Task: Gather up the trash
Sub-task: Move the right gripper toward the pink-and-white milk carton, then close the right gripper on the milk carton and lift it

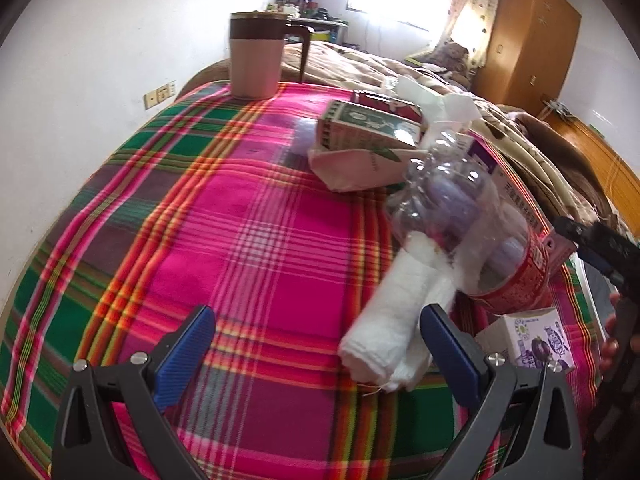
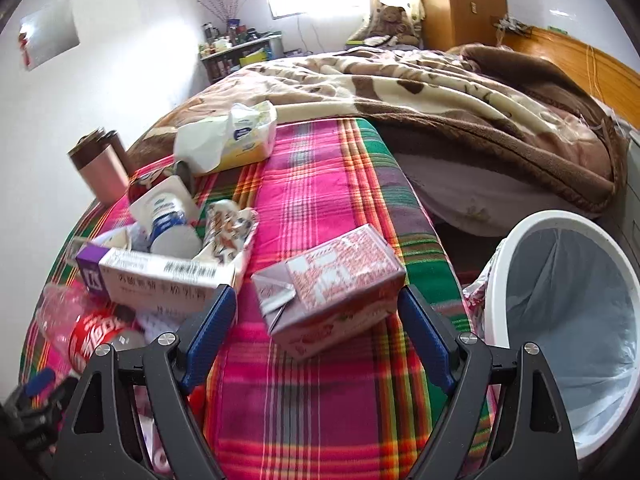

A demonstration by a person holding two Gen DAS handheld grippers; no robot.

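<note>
A pink, foil-ended rectangular drink carton lies tilted on the plaid-covered counter between the right gripper's spread jaws; the left gripper's jaws gape beside a rolled white tissue.

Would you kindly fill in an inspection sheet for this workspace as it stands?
Surface: plaid cloth covers the table.
Job's things: pink carton between the right tongs; crushed bottle, rolled tissue, medicine box piled together; lined bin beside the table.
Clutter: mug, tissue pack.
Grippers: left tongs open, empty; right open.
Cables: nothing seen.
Surroundings: bed blanket, wardrobe.
</note>
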